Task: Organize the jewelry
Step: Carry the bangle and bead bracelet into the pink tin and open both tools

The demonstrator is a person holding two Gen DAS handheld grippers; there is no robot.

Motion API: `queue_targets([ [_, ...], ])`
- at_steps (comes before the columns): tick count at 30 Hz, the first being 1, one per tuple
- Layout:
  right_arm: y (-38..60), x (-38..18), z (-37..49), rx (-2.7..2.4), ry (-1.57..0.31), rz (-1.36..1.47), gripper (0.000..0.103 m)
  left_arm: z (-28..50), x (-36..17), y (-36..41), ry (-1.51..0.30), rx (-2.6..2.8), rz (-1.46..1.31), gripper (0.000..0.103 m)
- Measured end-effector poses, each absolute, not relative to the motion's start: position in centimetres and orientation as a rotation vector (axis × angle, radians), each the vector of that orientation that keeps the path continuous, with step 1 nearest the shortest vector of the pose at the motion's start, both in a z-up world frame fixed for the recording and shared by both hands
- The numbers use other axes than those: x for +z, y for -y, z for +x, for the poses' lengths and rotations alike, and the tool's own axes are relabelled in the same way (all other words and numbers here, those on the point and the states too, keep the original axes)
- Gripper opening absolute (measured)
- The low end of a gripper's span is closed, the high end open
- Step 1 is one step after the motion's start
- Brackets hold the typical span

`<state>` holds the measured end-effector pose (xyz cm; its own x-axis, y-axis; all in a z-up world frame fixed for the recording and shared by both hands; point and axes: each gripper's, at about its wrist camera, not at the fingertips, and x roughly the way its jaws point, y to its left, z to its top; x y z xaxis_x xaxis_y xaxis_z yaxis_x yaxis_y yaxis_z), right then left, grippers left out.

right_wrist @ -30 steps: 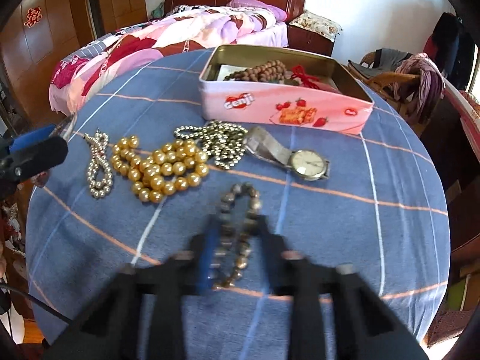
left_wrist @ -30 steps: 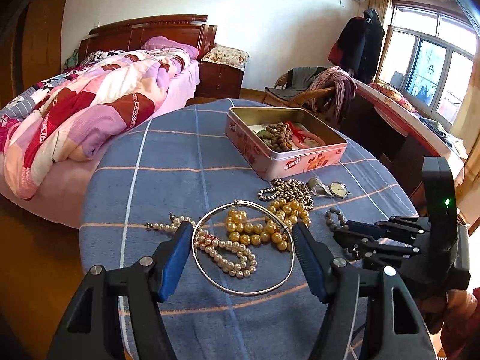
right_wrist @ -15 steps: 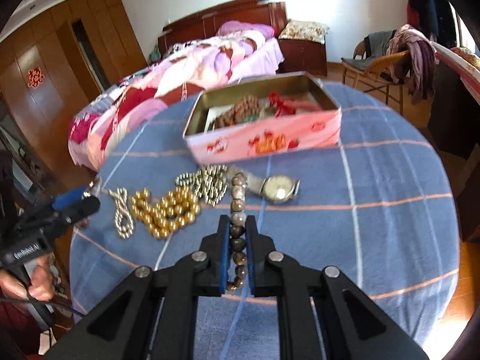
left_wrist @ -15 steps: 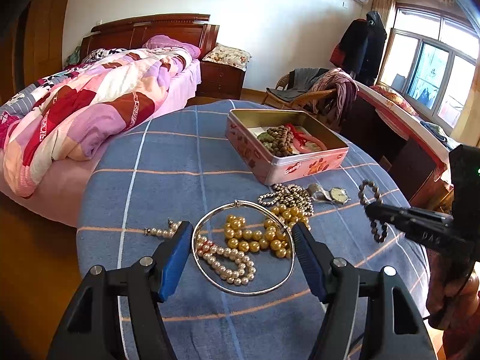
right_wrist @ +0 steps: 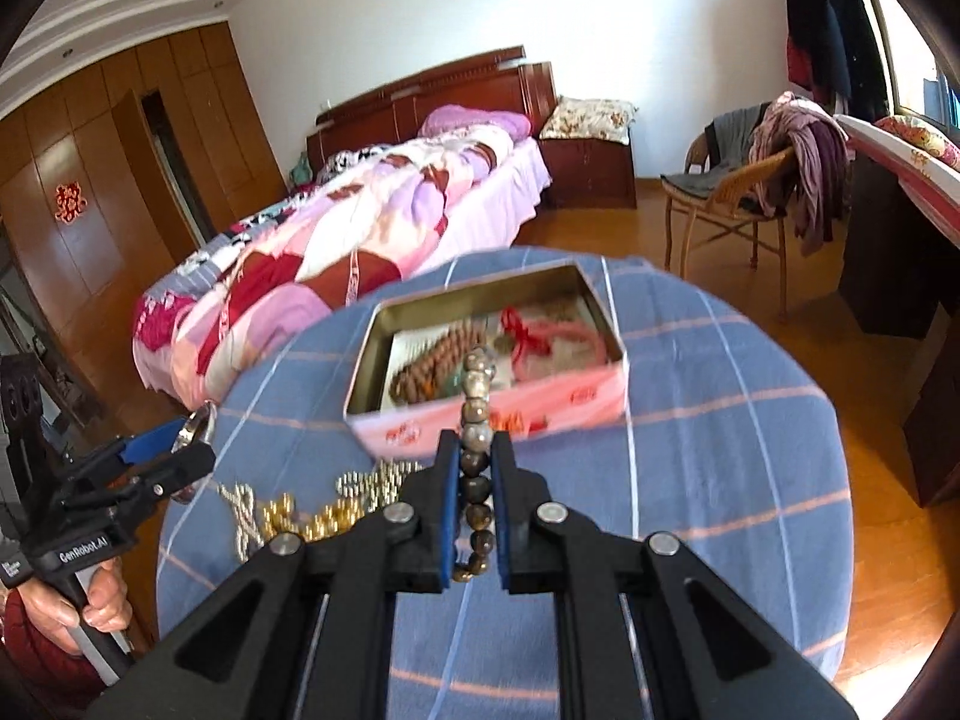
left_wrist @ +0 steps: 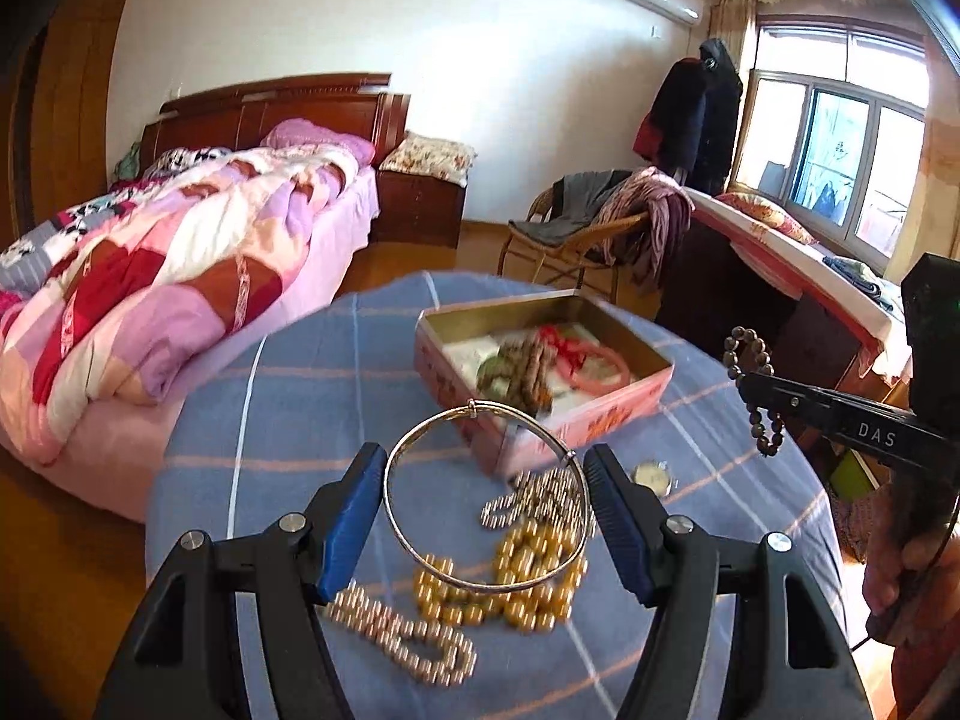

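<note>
Your right gripper pinches the dark bead bracelet upright, raised clear of the table and aimed at the pink tin at twelve o'clock, likely for dropping in. Your left gripper, fingers wide, clamps the silver bangle across its width, lifted at nine o'clock.

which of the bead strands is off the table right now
The dark brown bead bracelet, pinched in the right gripper above the tin. The gold bead strand, the silver one and the pearl one lie on the cloth.
</note>
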<state>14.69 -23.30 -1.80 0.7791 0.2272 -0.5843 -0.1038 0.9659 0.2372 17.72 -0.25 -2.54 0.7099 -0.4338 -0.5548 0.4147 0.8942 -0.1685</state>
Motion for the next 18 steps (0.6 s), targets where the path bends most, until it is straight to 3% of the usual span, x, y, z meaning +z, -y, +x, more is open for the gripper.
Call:
queue_targets([
  [10, 24.9, -1.6, 19.8, 0.212, -0.602, 0.333, 0.013, 22.7, -2.5, 4.6, -0.611, -0.499, -0.064, 0.068],
  [18, 26.1, -5.0, 24.8, 0.232, -0.678, 0.455, 0.013, 27.6, -5.1, 7.8, -0.684, -0.464, -0.043, 0.068],
])
